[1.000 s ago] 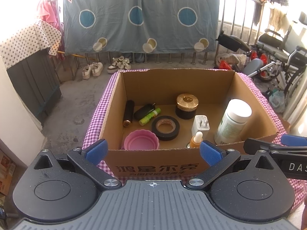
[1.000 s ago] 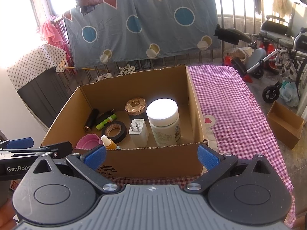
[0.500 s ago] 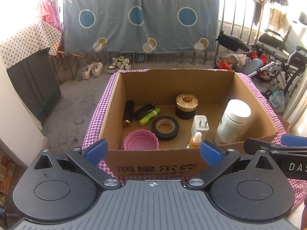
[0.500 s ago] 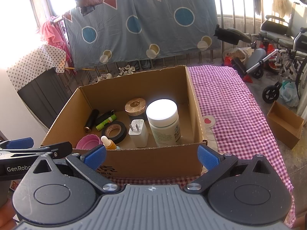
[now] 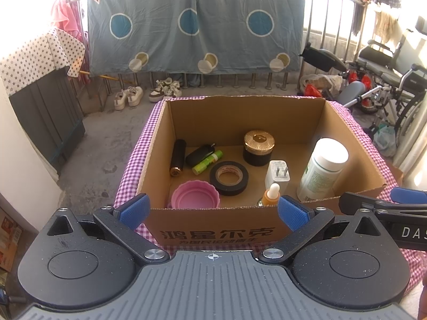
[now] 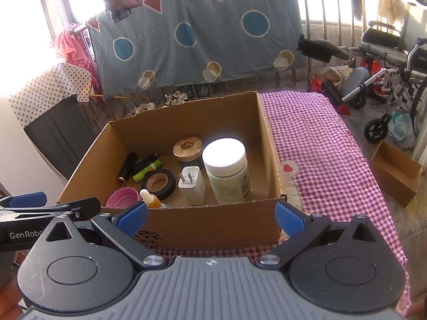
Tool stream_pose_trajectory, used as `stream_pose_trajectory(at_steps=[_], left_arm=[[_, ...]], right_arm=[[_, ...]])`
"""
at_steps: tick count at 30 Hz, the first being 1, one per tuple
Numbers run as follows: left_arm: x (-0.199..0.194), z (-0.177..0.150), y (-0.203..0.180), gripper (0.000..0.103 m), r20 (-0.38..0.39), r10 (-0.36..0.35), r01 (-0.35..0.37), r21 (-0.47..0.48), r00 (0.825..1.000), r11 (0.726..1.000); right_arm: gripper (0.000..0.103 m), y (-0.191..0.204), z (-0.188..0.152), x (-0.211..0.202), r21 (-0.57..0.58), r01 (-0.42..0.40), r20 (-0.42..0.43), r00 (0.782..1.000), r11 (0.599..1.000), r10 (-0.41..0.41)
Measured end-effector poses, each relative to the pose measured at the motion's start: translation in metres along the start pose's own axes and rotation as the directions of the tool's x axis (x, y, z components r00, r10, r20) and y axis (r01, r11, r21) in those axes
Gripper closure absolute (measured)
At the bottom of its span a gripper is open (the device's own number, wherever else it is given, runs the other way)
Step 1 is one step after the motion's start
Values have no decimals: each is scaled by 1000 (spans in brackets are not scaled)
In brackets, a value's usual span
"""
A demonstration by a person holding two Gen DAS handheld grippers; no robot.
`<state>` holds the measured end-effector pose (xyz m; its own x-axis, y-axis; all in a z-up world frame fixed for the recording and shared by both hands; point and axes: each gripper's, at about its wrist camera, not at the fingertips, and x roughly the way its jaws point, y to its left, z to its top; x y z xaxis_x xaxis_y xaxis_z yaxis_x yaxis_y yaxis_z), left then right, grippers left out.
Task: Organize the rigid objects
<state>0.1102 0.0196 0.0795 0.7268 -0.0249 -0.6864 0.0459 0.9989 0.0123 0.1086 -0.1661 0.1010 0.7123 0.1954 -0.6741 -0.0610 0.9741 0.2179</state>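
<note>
An open cardboard box (image 5: 210, 230) (image 6: 267, 138) stands on a purple checked cloth. Inside lie a white-capped bottle (image 5: 321, 169) (image 6: 228, 170), a white charger plug (image 5: 277, 174) (image 6: 192, 184), a black tape roll (image 5: 229, 178) (image 6: 158, 184), a pink lid (image 5: 195, 195) (image 6: 122, 197), an orange dropper bottle (image 5: 271, 196) (image 6: 149, 198), a gold-lidded jar (image 5: 258, 147) (image 6: 187, 148), a green tube (image 5: 207, 162) and a black cylinder (image 5: 178, 157). My left gripper (image 5: 212, 210) and right gripper (image 6: 210, 214) both hang open and hold nothing, just in front of the box's near wall.
The checked cloth (image 6: 325, 154) stretches bare to the right of the box. A small cardboard box (image 6: 397, 172) sits on the floor at right, near a wheelchair (image 6: 387, 53). A railing with a hung blue sheet (image 5: 194, 24) and shoes (image 5: 164, 92) lies beyond.
</note>
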Motion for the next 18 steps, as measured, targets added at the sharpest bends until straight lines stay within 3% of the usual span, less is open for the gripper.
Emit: stream_pose_trajectory(at_steps=[18], left_arm=[[0, 0, 1, 1, 0, -1, 1, 0, 1000, 1000]], right_arm=[[0, 0, 0, -1, 1, 1, 2, 1000, 1000, -1]])
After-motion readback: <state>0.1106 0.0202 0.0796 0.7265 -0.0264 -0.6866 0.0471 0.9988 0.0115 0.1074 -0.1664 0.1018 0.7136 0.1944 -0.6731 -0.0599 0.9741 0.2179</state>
